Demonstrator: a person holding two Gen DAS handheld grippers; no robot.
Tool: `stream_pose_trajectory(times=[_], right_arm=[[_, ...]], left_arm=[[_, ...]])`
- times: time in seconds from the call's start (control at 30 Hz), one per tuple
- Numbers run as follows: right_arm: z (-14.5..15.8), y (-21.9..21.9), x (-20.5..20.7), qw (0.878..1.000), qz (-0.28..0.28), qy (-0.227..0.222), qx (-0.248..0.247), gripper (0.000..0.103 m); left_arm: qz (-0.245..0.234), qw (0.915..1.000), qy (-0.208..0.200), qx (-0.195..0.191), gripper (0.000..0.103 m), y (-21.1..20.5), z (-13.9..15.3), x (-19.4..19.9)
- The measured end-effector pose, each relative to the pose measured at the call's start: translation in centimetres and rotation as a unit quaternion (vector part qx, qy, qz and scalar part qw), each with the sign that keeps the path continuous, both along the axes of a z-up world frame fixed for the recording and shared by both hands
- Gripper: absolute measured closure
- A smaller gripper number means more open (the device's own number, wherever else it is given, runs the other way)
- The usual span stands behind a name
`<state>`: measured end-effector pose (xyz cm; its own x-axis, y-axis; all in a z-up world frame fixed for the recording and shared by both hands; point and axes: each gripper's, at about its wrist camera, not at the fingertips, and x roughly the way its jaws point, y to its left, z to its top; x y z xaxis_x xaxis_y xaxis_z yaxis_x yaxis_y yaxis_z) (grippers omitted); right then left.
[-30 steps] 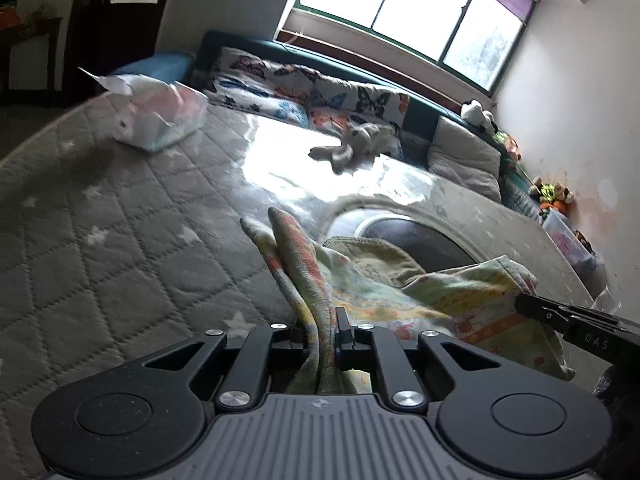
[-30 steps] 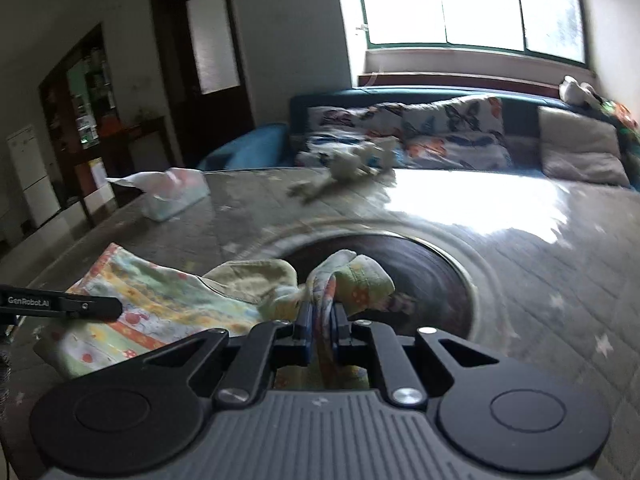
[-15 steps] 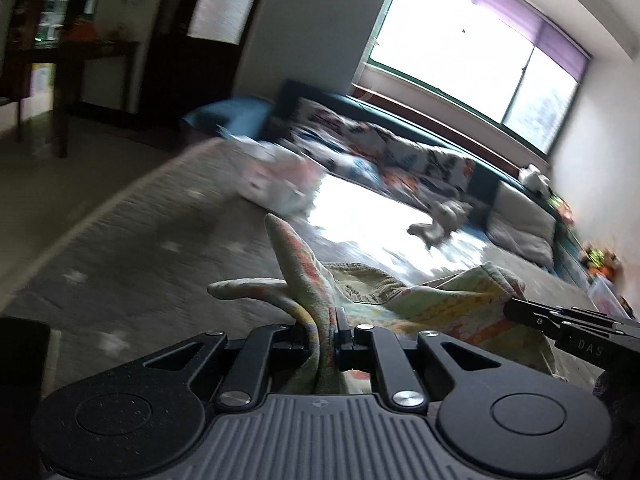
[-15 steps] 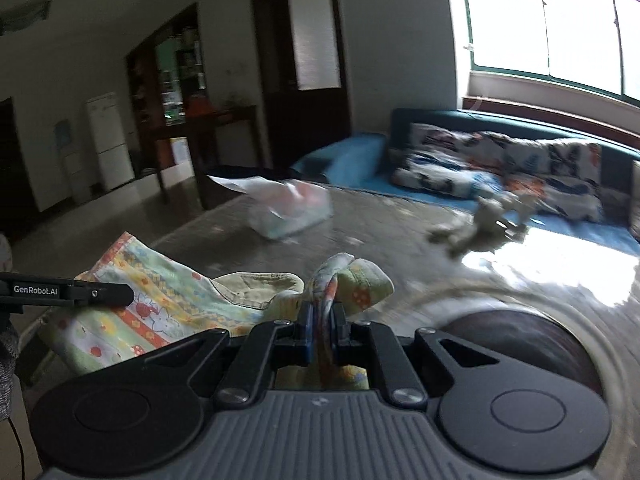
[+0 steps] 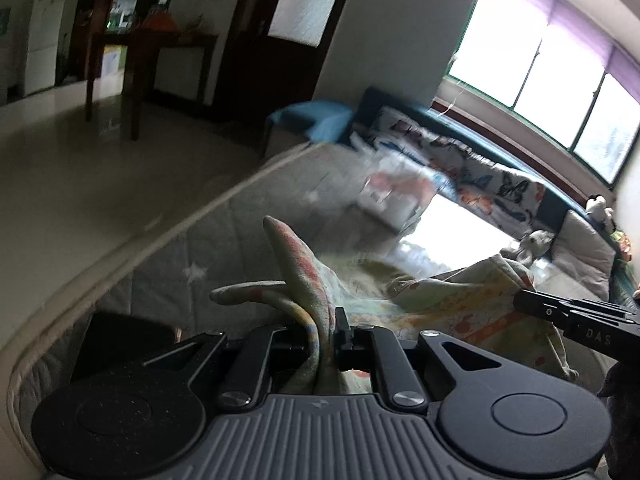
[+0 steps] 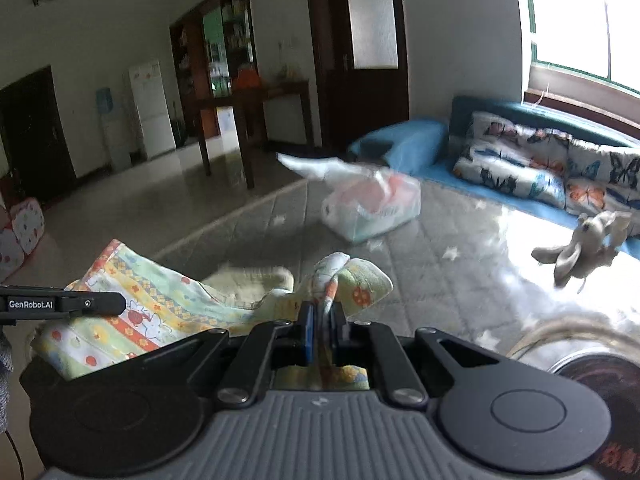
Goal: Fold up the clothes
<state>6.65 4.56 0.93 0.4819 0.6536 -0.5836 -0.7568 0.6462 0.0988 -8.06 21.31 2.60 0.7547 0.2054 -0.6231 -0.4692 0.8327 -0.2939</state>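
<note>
You have one garment (image 6: 160, 316), a pale green and yellow child's piece printed with orange bands and small red figures. It hangs bunched between two pinched corners, sagging in loose folds above the quilted grey surface (image 6: 420, 240).

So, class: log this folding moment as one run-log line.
left gripper: shut on patterned pastel cotton garment | right gripper: shut on same garment | garment lifted above grey quilted table cover

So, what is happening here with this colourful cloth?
A person is folding a small patterned garment on a quilted table, holding a gripper in each hand. The left gripper and the right gripper each have their jaws shut on a bunched edge of it. The garment hangs between them, not yet folded flat. A tissue pack lies farther back.
</note>
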Motion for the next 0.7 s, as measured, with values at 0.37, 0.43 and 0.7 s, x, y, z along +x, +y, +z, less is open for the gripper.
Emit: stream_pose_trajectory(times=[0.37, 0.43, 0.7], right_arm=[[-1.7, -0.9, 0.9, 0.999, -0.023, 0.022, -0.037, 0.068], [-1.5, -1.1, 0.9, 0.999, -0.018, 0.02, -0.04, 0.064], [-1.3, -1.1, 0.3, 0.999, 0.003, 0.014, -0.049, 0.048]], left_arm=[[0.019, 0.9993, 0.03, 0.006, 0.054, 0.5, -0.9, -0.4], [0.019, 0.9992, 0.034, 0.01, 0.046, 0.3, -1.1, -0.4], [0.029, 0.9983, 0.033, 0.038, 0.018, -0.1, -0.6, -0.9]])
